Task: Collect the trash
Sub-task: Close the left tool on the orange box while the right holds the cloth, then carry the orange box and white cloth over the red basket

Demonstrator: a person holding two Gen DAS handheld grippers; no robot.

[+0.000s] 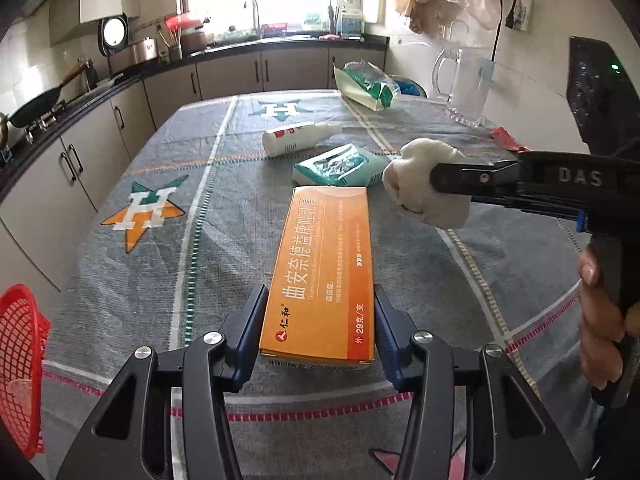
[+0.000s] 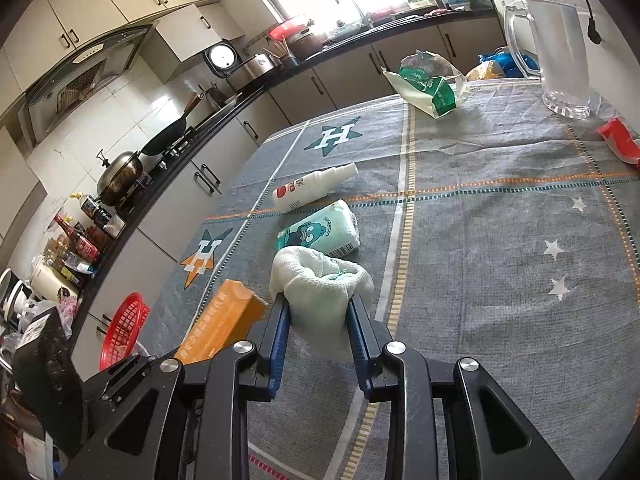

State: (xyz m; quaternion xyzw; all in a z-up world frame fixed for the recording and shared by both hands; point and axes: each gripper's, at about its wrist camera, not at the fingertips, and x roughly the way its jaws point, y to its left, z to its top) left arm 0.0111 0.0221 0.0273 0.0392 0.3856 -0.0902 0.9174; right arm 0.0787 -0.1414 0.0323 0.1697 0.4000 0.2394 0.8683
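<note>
Both grippers loaded. Left gripper [image 1: 320, 320] has its jaws pinching the near end of the orange box [image 1: 324, 264], which is long and sticks far forward, so most of its length is unsupported. Right gripper [image 2: 318, 320] has its jaws clamped on a white cloth wad [image 2: 320, 284], held above the bench [image 2: 500, 240].

Where the trash is: box and wad in the jaws; white bottle [image 1: 298, 140] lying on its side and teal pack [image 1: 340, 166] on the bench just past the box tip; opened bag [image 1: 366, 86] at the far edge. Red basket [image 1: 20, 364] sits off the bench's left edge — probably the bin.

Risks, as I judge them:
- Box pivots in the jaws on a swing toward the basket — grip is at one end only, smooth card faces, long lever. It could droop or slip out short of the rim
- Wad is soft; the jaws hold folds, not a solid body. A loose layer may unroll and drag, or the wad squeezes out
- The two grippers are close — the right one's tip with the wad hangs just beside the box's far end. Moving both left together risks a knock
- Box tip is near the teal pack; a low sweep could push it or roll the bottle
</note>
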